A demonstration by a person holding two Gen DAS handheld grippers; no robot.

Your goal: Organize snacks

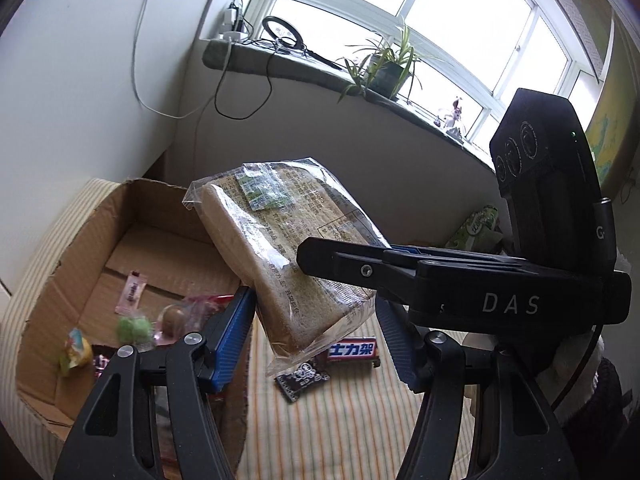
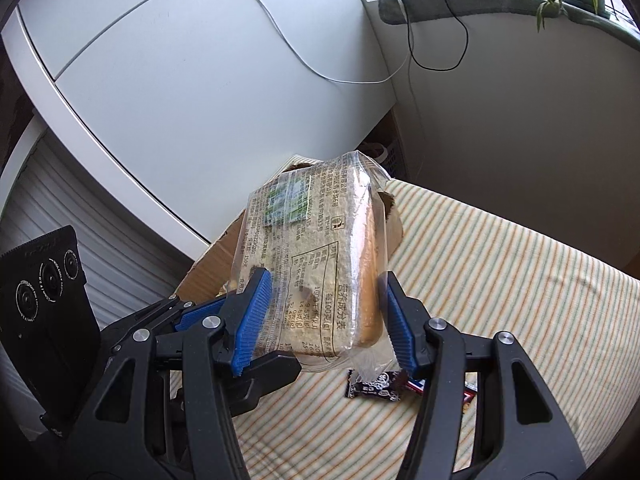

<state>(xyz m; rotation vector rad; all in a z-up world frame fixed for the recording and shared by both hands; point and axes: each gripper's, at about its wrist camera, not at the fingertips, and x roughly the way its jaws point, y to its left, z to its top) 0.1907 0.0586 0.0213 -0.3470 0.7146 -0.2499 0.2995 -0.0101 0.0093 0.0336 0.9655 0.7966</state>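
Observation:
A clear bag of sliced bread (image 1: 280, 248) hangs tilted in the air, held from two sides. My left gripper (image 1: 316, 336) is shut on its lower end, blue pads against the plastic. My right gripper (image 1: 340, 264) reaches in from the right and clamps the bag across its middle. In the right wrist view the bread bag (image 2: 320, 264) sits between the pads of my right gripper (image 2: 322, 324), with the left gripper's fingers (image 2: 276, 368) crossing below it. The open cardboard box (image 1: 60, 240) lies under and left of the bread, its rim (image 2: 208, 264) showing behind the bag.
Several small wrapped snacks (image 1: 134, 328) lie in the box. On the striped cloth (image 1: 340, 432) lie a Snickers bar (image 1: 352, 350) and a black packet (image 1: 302, 380), the black packet (image 2: 372, 388) also showing below the bread. A green snack bag (image 1: 480, 224) lies far right. White cabinet (image 2: 180, 80) stands behind.

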